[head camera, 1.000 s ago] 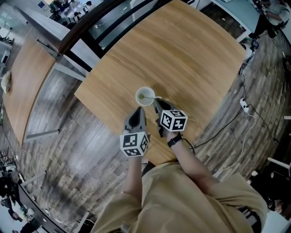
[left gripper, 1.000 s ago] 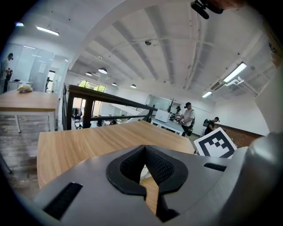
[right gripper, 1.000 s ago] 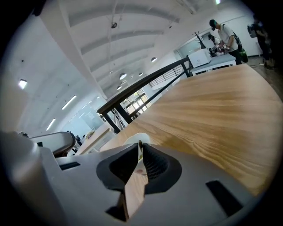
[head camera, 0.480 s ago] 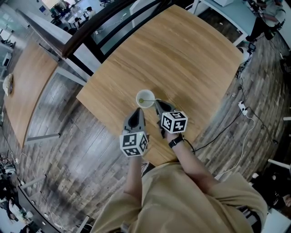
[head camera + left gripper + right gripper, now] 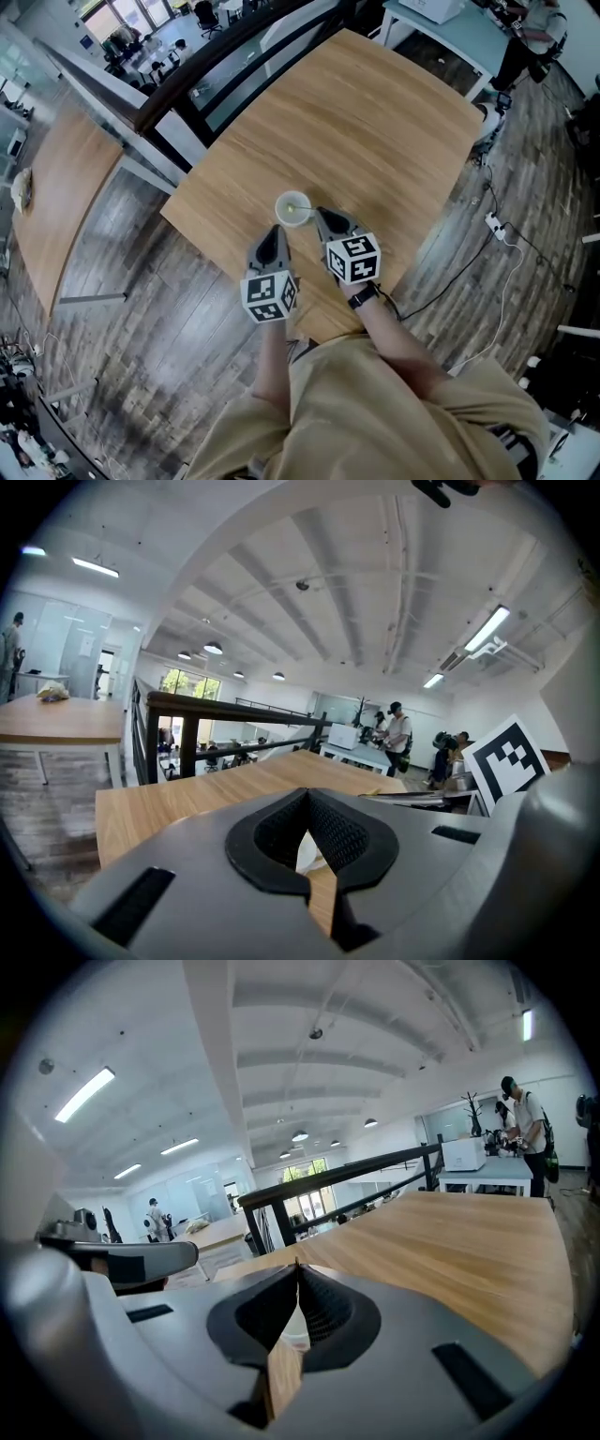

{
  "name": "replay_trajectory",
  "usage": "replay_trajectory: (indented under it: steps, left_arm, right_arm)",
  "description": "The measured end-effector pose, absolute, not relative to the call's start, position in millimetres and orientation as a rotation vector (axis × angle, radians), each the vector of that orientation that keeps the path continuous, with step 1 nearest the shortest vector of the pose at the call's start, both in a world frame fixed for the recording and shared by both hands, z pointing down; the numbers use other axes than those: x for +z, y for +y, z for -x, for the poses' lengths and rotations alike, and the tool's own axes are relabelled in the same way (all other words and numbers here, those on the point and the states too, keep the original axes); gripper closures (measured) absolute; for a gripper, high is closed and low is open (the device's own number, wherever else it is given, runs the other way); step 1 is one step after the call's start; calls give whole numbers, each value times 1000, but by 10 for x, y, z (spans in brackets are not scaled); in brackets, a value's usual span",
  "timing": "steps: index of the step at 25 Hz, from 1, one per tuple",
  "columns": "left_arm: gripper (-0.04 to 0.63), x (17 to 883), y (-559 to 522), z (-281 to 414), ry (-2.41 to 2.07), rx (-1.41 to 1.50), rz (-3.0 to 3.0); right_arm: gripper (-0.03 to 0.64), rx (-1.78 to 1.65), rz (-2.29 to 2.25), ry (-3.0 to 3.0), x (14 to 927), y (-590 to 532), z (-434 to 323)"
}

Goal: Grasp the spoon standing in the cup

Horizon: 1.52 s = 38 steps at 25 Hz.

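A white cup (image 5: 293, 208) with something green inside stands on the wooden table (image 5: 375, 122), near its front edge. The spoon (image 5: 307, 208) is a thin handle that leans from the cup to the right; it is small and hard to make out. My right gripper (image 5: 317, 213) is just right of the cup, its jaws shut on that handle. My left gripper (image 5: 276, 231) hovers just in front of the cup, shut and empty. In both gripper views the cup (image 5: 308, 853) (image 5: 292, 1329) shows white through the gap under the closed tips.
A dark railing (image 5: 216, 47) runs behind the table, with another wooden table (image 5: 56, 159) at the left. A cable and power strip (image 5: 494, 223) lie on the plank floor at the right. People stand at a far desk (image 5: 487, 1171).
Both grippers have come up toward the camera. The right one has rolled and closed at the spoon handle, which earlier showed free to the right of the cup.
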State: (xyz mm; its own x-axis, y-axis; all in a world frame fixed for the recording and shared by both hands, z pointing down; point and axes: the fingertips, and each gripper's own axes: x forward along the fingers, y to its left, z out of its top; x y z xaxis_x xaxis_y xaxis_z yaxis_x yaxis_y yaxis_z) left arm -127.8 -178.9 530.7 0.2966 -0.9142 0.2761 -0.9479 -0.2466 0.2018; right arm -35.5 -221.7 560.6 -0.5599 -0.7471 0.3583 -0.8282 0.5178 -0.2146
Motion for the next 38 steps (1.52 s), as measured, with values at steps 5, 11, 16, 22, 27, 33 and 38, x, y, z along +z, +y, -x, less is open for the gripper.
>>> replay_trajectory:
  steps: [5, 11, 16, 22, 27, 33, 38]
  left_arm:
    - [584, 5103, -1666, 1262, -1719, 160, -2289]
    - [584, 4814, -1477, 1233, -1755, 176, -2362]
    - [584, 4513, -1361, 1178, -1788, 161, -2421]
    - [584, 4235, -1280, 1257, -1910, 135, -2440]
    - [584, 4077, -1224, 1219, -1937, 115, -2475]
    - [584, 4016, -1165, 1215, -1934, 82, -2490]
    - [584, 4017, -1129, 1245, -1943, 77, -2482]
  right_arm:
    - [598, 449, -1362, -2568, 5362, -2019, 270]
    - [600, 255, -1377, -2588, 4979, -1826, 195]
    - [600, 134, -1404, -2606, 4651, -1704, 73]
    - [600, 69, -1435, -2619, 4427, -1587, -6]
    - [600, -10, -1453, -2631, 4198, -1488, -37]
    - [600, -45, -1470, -2632, 4041, -1432, -42]
    - [598, -68, -1459, -2623, 3982, -1394, -3]
